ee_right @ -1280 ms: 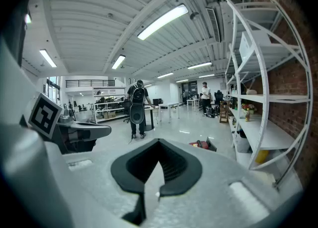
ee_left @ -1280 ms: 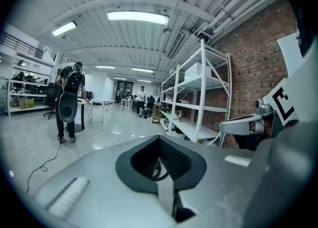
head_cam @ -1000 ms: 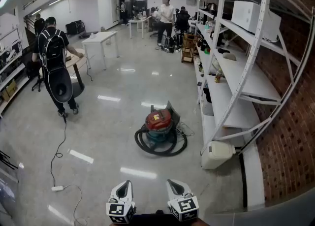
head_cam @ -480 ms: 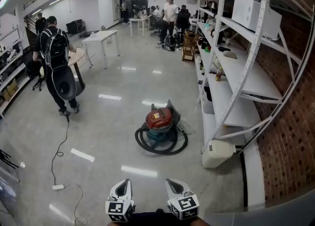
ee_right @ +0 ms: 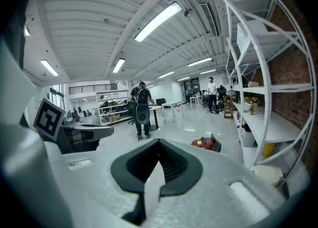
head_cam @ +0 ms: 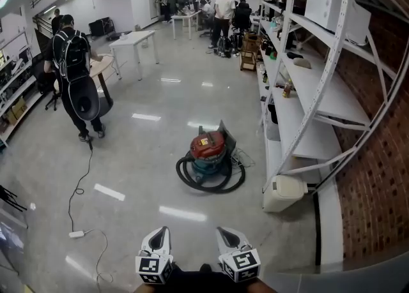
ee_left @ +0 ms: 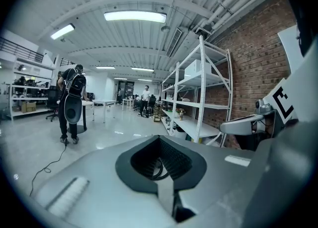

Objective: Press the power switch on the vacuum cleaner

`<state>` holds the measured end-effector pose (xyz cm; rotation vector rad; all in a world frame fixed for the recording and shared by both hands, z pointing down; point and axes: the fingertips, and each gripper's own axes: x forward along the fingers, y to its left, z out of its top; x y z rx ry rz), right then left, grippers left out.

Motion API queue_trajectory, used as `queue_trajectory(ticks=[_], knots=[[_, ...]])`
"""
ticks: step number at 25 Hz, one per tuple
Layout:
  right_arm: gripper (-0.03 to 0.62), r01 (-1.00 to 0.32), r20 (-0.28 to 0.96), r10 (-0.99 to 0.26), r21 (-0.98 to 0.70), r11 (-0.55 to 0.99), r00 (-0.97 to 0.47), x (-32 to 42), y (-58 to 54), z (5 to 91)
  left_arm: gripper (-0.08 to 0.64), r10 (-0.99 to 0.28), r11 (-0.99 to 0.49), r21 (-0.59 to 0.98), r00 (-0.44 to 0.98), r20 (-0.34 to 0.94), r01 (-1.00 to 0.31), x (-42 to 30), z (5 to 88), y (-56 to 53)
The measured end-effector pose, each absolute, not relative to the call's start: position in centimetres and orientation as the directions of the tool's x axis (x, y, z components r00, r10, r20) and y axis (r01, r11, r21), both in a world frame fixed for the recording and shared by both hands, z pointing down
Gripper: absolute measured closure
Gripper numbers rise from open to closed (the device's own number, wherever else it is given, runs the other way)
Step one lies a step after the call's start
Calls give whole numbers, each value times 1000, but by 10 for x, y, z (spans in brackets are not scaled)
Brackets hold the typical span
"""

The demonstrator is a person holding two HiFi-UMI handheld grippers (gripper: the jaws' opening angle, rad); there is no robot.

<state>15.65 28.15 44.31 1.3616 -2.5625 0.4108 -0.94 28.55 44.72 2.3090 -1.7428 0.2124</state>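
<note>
1. Left tool [head_cam: 160,234] and right tool [head_cam: 223,234]: held low and side by side, jaws of each closed tip to tip, nothing gripped.
2. Vacuum cleaner [head_cam: 207,149]: upright on the floor straight ahead, well apart from both tools. It lies slightly right of centre, so the right tool is judged marginally nearer.
3. Hose [head_cam: 192,182]: coiled round its base. The power switch cannot be made out.
4. Shelving [head_cam: 300,133]: just right of the cleaner.
</note>
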Motion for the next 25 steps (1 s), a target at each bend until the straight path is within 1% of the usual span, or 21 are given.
queue_trajectory(ticks=[9,19,25], knots=[[600,-843,313,-785,-135,521,-536,161,271,443,545,-926,-242,97,260,273,-965,-15,450,286],[600,-898,368,-820,-133,420,-438,183,251,456,545,-901,-332,108,349,257,-937,2,455,237],[600,-896,401,-804,-132,424,-439,166,219,464,545,-892,-339,116,358,277,-934,-9,465,207]])
